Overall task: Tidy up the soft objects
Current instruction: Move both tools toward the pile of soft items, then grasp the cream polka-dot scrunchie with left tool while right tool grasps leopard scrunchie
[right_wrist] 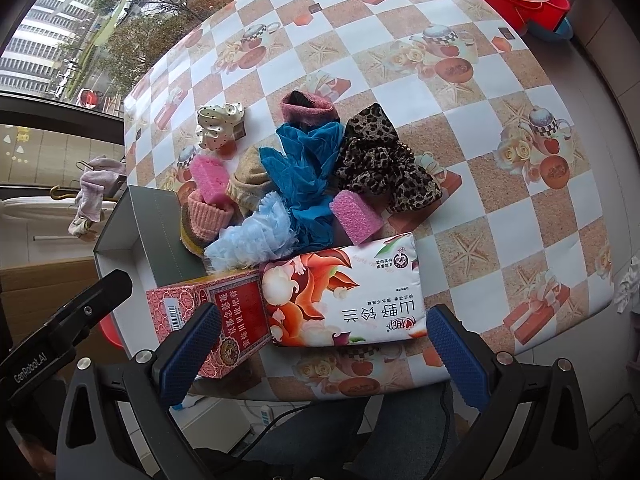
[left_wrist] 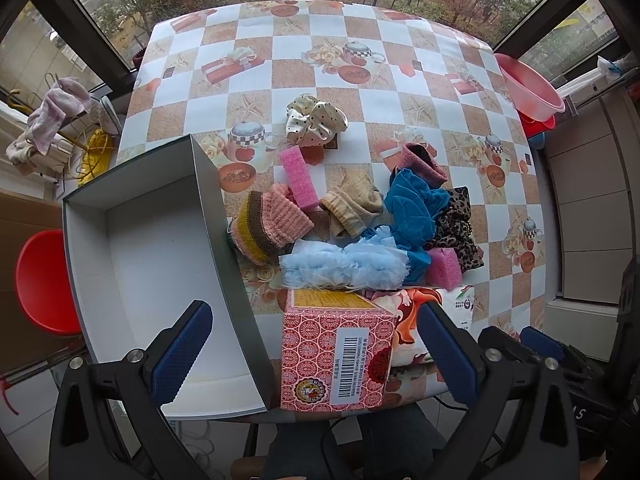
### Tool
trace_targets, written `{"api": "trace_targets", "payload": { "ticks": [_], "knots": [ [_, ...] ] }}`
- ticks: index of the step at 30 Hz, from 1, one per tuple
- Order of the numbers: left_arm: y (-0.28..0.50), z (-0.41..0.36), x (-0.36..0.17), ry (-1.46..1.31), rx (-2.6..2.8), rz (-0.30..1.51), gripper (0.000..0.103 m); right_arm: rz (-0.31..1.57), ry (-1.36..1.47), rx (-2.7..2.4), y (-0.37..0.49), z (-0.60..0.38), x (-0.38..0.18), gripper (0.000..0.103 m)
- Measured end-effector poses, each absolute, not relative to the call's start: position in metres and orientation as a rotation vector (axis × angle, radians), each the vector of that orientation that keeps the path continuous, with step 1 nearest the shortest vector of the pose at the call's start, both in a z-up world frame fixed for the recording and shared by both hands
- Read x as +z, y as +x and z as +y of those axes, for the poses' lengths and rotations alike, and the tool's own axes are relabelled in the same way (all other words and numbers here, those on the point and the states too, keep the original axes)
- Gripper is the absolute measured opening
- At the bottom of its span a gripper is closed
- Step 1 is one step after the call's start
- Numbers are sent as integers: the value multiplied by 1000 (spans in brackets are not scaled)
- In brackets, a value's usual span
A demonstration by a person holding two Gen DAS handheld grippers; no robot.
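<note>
Right wrist view: my right gripper (right_wrist: 324,348) jaws apart, empty, nearest tissue pack (right_wrist: 344,296), long axis crosswise. Left gripper (left_wrist: 316,352) spread, empty, beside open box (left_wrist: 160,264). Soft pile (left_wrist: 360,220) beyond.

Right claw (right_wrist: 324,346) open — tissue pack (right_wrist: 344,296) ahead, soft pile (right_wrist: 296,176) beyond

The desk (left_wrist: 400,40) wears a checked cloth of white and sandy-tan squares printed with teapots, roses and red gift boxes. On it lie two pink sponges (left_wrist: 298,172) (right_wrist: 356,216), a teal net cloth (right_wrist: 304,168), a pale-blue frill (left_wrist: 344,264), a leopard-print scrunchie (right_wrist: 380,164) and a cream scrunchie (left_wrist: 316,120) with dark dots — beside a grey box (left_wrist: 156,260), white inside. Both tongs carry blue pads (left_wrist: 182,356) (right_wrist: 458,356).
</note>
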State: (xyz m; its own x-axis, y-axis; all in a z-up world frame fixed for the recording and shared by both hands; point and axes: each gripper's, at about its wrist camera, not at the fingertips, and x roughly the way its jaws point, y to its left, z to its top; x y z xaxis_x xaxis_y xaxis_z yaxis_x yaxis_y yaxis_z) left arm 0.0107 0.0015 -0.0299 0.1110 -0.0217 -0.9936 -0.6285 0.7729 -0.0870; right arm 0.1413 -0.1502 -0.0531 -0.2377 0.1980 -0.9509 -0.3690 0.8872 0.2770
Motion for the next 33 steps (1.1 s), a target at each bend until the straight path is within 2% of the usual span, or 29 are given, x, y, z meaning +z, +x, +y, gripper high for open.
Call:
{"api": "trace_targets", "payload": {
  "ticks": [23,33],
  "knots": [
    [26,6,-45,-580,492,1441,102,1737,-206,529,160,-143,-67,103],
    [58,57,-57,-522,582,1447,102,1712,-193,312,212,-198,-93,103]
  ]
}}
